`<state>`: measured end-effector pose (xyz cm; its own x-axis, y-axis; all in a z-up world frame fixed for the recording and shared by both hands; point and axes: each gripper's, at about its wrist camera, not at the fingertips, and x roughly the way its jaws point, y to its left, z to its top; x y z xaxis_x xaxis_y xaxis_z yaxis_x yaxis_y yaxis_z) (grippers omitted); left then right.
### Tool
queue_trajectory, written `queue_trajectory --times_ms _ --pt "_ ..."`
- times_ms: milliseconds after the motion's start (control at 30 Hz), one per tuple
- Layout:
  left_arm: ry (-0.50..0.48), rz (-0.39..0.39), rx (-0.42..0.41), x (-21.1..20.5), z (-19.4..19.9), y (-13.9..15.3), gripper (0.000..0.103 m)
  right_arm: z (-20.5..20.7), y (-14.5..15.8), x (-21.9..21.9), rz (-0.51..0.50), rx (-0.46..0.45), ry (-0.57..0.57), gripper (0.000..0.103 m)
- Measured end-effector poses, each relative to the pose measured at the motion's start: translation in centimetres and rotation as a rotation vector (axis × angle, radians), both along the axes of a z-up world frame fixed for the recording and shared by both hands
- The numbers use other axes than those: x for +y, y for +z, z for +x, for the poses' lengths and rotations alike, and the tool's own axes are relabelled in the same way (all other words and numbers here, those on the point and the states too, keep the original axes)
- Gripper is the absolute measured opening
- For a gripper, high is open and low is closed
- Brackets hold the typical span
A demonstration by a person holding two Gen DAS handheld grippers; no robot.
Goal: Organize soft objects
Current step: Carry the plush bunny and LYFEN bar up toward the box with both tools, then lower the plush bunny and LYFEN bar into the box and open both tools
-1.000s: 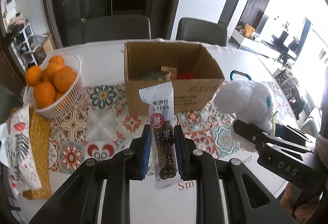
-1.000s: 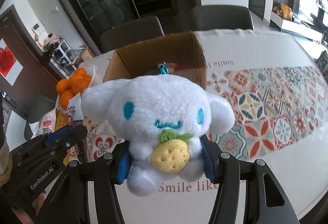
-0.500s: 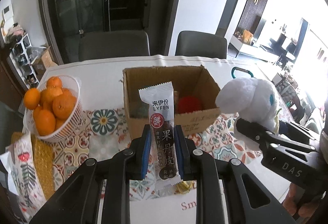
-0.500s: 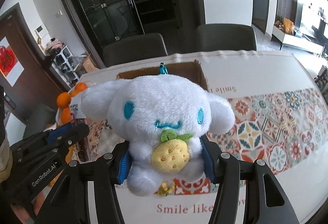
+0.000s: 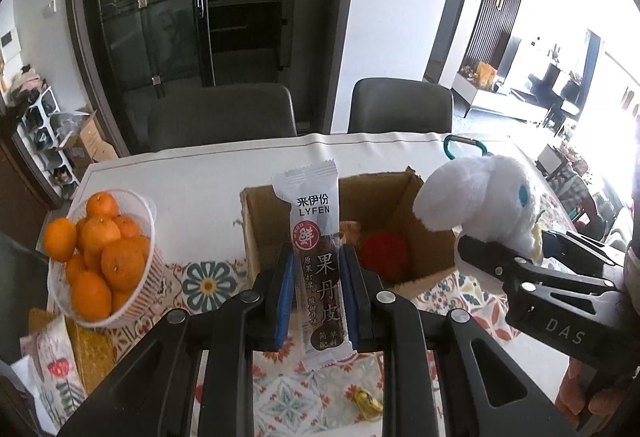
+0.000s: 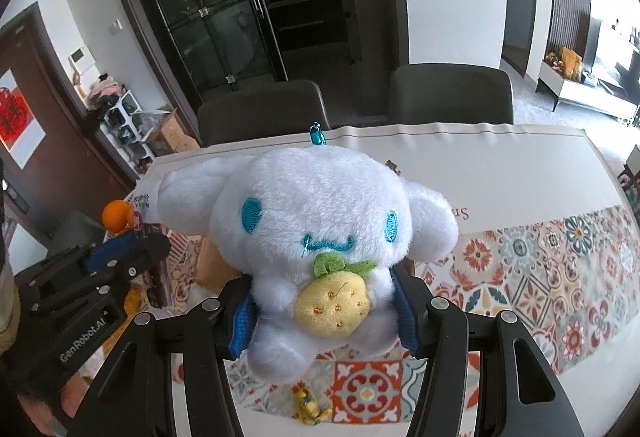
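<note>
My left gripper (image 5: pixel 316 269) is shut on an upright white and brown snack packet (image 5: pixel 318 261), held above the near side of an open cardboard box (image 5: pixel 424 281). A red soft thing (image 5: pixel 384 253) lies inside the box. My right gripper (image 6: pixel 324 301) is shut on a white plush dog (image 6: pixel 316 229) that holds a yellow strawberry. The plush also shows in the left wrist view (image 5: pixel 480 201), held to the right of the box and above its right rim. The left gripper shows at the left of the right wrist view (image 6: pixel 128 253).
A white basket of oranges (image 5: pixel 104 257) stands left of the box. A yellow mat with a printed cloth (image 5: pixel 60 361) lies at the near left. A gold-wrapped candy (image 5: pixel 368 401) lies on the patterned table runner (image 6: pixel 560 277). Two dark chairs (image 5: pixel 224 113) stand behind the table.
Both grippers have risen and moved forward with their loads. The box now sits lower in view, and its inside with the red thing shows.
</note>
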<state>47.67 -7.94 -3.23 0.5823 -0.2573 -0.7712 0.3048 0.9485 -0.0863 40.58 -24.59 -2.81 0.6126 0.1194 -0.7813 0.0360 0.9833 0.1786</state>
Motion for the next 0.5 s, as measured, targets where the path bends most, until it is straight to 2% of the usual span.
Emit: queue_trajectory --times_ms 233,500 --pt "-0.024 0.006 0.052 -0.7 3.8 -1.9 0.023 3.3 -1.9 -0.5 0.007 0.052 0.019 0.057" --pt "-0.031 0.024 0.135 -1.4 7.1 -5.8 0.023 6.6 -5.5 -1.1 0.012 0.125 0.049 0.058"
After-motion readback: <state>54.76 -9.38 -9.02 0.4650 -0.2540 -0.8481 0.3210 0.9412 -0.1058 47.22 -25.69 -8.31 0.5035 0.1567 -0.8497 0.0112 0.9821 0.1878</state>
